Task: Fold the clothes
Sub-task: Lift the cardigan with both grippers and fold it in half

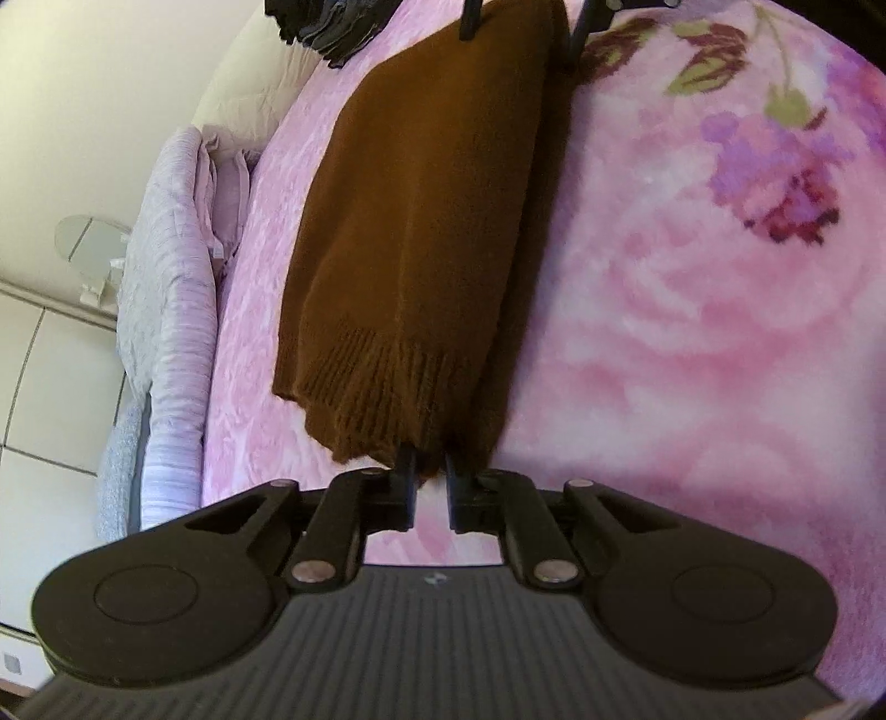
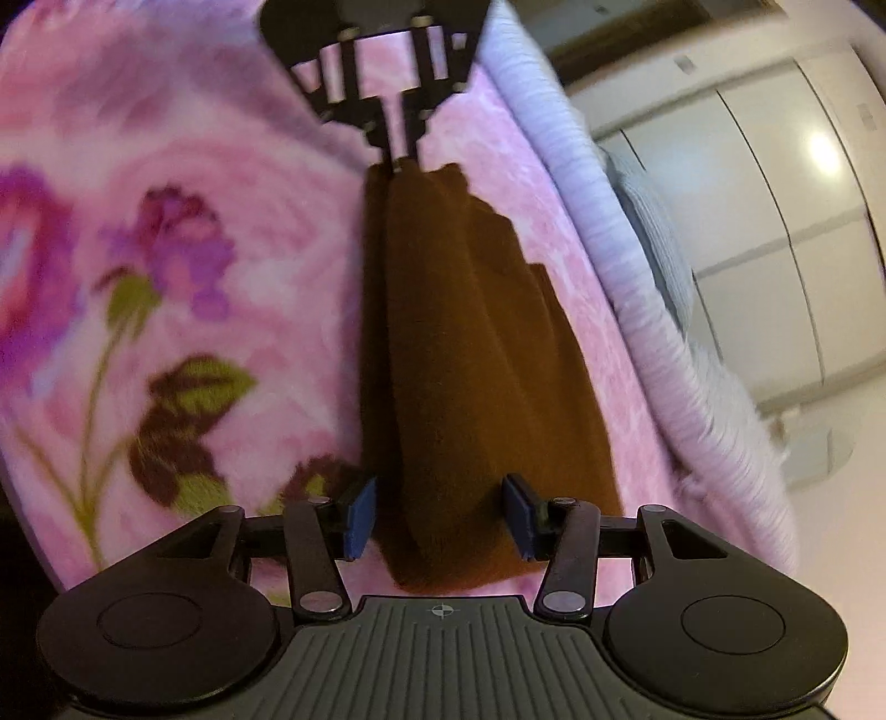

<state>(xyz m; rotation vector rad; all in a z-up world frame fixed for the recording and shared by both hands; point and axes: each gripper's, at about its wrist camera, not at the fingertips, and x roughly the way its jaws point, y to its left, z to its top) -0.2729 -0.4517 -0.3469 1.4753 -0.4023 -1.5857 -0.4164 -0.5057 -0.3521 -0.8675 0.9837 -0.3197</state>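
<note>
Your left tool (image 1: 429, 471) is pinched nearly closed on the ribbed hem corner of the brown sweater (image 1: 421, 232). Only a narrow gap shows between its fingers, with knit caught in it. From that tool the sweater runs straight ahead as a long folded strip, sagging slightly to the tool's left, ribbing nearest the fingertips.

Your right tool (image 2: 440, 512) is wide open. The blue pads (image 2: 360, 512) stand well apart on either side of the sweater's near end (image 2: 476, 387). The cloth sits between them, close to the left pad and apart from the right one, so nothing is clamped. Beyond that tool the strip narrows away to its far end, where your left tool (image 2: 400, 149) shows, fingers together on the fabric.

From the left wrist view, the right tool's fingers (image 1: 470, 22) sit at the far end of the strip, one on each side of it.

The sweater hangs just above or against the pink floral blanket (image 1: 692, 332) on the bed; I cannot tell if it touches. A folded lilac quilt (image 1: 166, 310) lies along the bed edge to the left tool's left. A stack of dark clothes (image 1: 326, 27) sits ahead-left, near the sweater's far end. The right wrist view is motion-blurred.
</note>
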